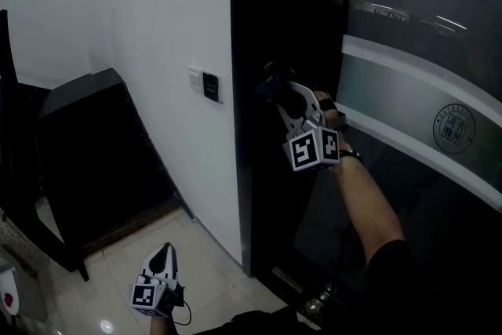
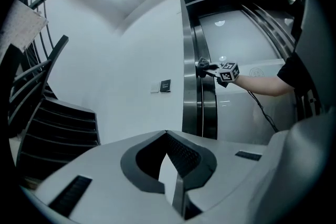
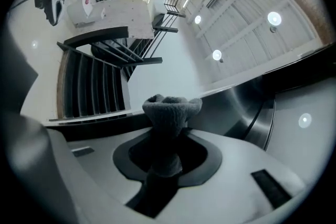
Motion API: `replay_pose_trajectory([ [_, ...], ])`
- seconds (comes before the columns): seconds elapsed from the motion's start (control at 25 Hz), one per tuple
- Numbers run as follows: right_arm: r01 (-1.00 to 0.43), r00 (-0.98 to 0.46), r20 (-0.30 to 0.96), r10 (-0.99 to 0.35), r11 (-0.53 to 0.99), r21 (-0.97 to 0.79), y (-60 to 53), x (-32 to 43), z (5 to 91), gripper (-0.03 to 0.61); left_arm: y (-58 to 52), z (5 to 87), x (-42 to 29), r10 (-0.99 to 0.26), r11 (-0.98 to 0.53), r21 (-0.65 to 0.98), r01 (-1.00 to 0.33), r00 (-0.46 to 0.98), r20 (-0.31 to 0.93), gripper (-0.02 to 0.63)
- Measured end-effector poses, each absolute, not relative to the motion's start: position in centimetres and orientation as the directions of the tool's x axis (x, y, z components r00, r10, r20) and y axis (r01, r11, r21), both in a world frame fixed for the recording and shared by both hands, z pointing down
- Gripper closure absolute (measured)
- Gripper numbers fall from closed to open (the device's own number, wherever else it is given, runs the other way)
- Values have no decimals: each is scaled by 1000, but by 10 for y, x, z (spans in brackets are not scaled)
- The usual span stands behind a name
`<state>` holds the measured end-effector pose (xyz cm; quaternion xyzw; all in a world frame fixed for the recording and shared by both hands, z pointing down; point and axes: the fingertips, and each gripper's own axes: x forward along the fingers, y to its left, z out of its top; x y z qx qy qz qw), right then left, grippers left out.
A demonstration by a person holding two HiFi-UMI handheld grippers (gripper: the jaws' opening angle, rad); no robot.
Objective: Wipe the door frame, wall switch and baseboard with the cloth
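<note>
My right gripper [image 1: 276, 87] is raised at chest height and shut on a bunched grey cloth [image 3: 171, 107]. The cloth [image 1: 271, 78] is pressed against the dark door frame [image 1: 249, 114], just right of the white wall. On that wall sits the wall switch [image 1: 210, 86], a dark plate beside a small white one, a short way left of the cloth. My left gripper [image 1: 163, 250] hangs low over the tiled floor, its fingertips together and nothing between them. The left gripper view shows its own jaws [image 2: 166, 134] with tips touching, the switch [image 2: 165, 85] and the right gripper [image 2: 207, 66] at the frame [image 2: 190, 92].
A black slatted chair [image 1: 86, 161] stands against the wall at the left. Right of the frame is a glass door [image 1: 423, 192] with a frosted band and a round logo [image 1: 455, 126]. A cable trails from my right arm down to the floor [image 1: 212, 286].
</note>
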<state>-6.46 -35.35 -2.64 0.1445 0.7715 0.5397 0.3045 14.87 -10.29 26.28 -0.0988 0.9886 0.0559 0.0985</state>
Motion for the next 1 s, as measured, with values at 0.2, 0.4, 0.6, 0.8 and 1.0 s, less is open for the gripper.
replay_pose_trajectory([
  [0.2, -113, -787, -268, 556, 298, 948, -345, -78, -13, 483, -115, 267, 147, -148, 979, 111, -173, -969, -198, 611],
  [0.4, -94, -785, -240, 571, 274, 957, -346, -81, 10, 483, -139, 277, 140, -154, 980, 101, -171, -975, -158, 611],
  [0.6, -80, -797, -204, 569, 236, 969, -347, -82, 38, 483, -147, 282, 137, -145, 982, 100, -158, -981, -130, 611],
  [0.8, -55, -827, -164, 538, 214, 975, -348, -83, 71, 483, -146, 283, 136, -125, 986, 92, -137, -984, -126, 611],
  [1.0, -19, -842, -130, 523, 212, 977, -348, -83, 105, 483, -147, 292, 131, -119, 987, 95, -129, -987, -109, 611],
])
